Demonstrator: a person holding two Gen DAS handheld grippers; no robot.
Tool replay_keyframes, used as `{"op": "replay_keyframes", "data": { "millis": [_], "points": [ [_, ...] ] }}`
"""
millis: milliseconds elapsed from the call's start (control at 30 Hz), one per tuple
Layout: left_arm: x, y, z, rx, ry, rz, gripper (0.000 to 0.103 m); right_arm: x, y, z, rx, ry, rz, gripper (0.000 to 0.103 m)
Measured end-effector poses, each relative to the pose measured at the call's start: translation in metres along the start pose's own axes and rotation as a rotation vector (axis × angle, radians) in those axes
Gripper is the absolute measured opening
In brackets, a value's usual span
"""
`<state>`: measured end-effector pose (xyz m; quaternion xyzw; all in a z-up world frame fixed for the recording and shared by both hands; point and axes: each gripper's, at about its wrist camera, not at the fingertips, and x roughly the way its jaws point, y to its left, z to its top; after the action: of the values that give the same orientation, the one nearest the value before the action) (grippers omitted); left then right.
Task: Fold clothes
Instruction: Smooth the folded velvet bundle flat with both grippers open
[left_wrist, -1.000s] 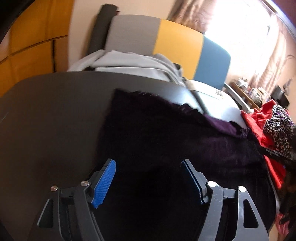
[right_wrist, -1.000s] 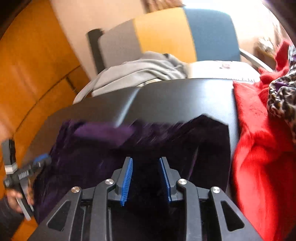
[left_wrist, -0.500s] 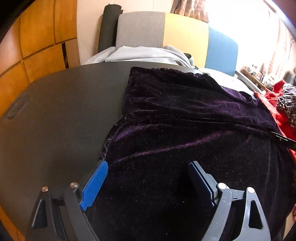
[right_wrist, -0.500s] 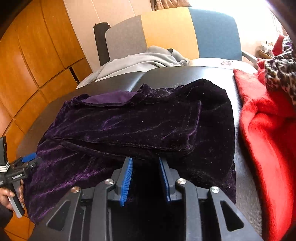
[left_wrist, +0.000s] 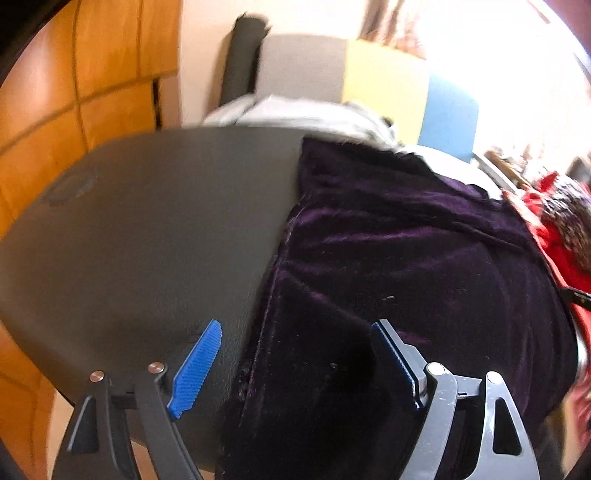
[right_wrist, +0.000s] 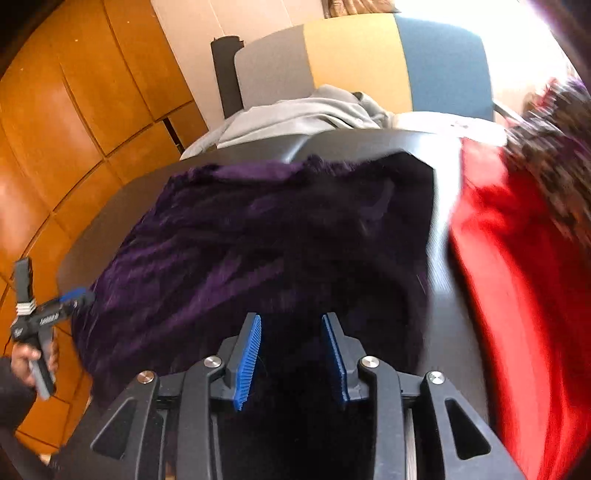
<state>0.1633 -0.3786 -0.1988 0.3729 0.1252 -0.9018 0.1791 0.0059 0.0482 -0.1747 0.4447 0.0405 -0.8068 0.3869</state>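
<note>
- The purple velvet garment lies spread on the dark bench, covering the bench's right part and reaching its near edge, with bare bench to the garment's left.
- The left tongs stand wide open over the garment's near left edge; one blue pad is over bare bench just beside the garment, the other over the velvet.
- The right tongs are partly open, with a gap between the blue pads; dark velvet fills the view between them, but whether it is pinched cannot be told.
- In the right wrist view the left tongs appear at the garment's left edge, held by a hand.
- A red cloth lies just right of the garment, with a leopard-print cloth on its far side.
- Beyond the garment, a grey garment rests on a chair with grey, yellow and blue panels.
- Orange wooden panels stand left of the garment.
</note>
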Motion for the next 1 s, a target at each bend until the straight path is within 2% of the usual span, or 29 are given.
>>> {"op": "replay_keyframes", "data": {
  "millis": [67,200,233,267,300,367,533,700,800,867,1000],
  "points": [
    [-0.002,-0.01,0.004,0.039,-0.016,-0.021,0.086,-0.016,-0.004,-0.023,0.022,0.017,0.019,0.035],
    [0.03,-0.045,0.011,0.132,0.051,-0.046,0.086,-0.015,0.006,-0.05,-0.02,0.072,-0.012,0.036],
    [0.04,-0.052,0.011,0.143,0.074,-0.042,0.088,-0.013,0.009,-0.052,-0.035,0.063,-0.029,0.036],
    [0.046,-0.056,0.011,0.144,0.068,-0.03,0.098,-0.011,0.01,-0.052,-0.045,0.063,-0.038,0.036],
    [0.052,-0.057,0.013,0.133,0.047,-0.02,0.102,-0.009,0.01,-0.05,-0.052,0.065,-0.046,0.036],
    [0.061,-0.055,0.02,0.084,0.052,-0.023,0.103,-0.005,0.005,-0.047,-0.059,0.047,-0.071,0.032],
    [0.077,-0.058,0.037,0.091,0.094,-0.001,0.103,0.008,-0.004,-0.033,-0.068,0.003,-0.117,0.031],
    [0.089,-0.057,0.05,0.09,0.118,0.014,0.103,0.015,-0.005,-0.022,-0.072,0.017,-0.154,0.03],
    [0.082,-0.056,0.049,0.073,0.122,0.021,0.101,-0.003,-0.01,-0.027,0.016,0.013,-0.104,0.034],
    [0.067,-0.054,0.039,0.06,0.106,-0.002,0.095,-0.021,-0.016,-0.034,0.073,-0.001,-0.053,0.036],
    [0.033,-0.032,0.013,0.015,0.073,-0.046,0.095,-0.058,-0.03,-0.069,0.164,0.002,0.016,0.038]
  ]
}}
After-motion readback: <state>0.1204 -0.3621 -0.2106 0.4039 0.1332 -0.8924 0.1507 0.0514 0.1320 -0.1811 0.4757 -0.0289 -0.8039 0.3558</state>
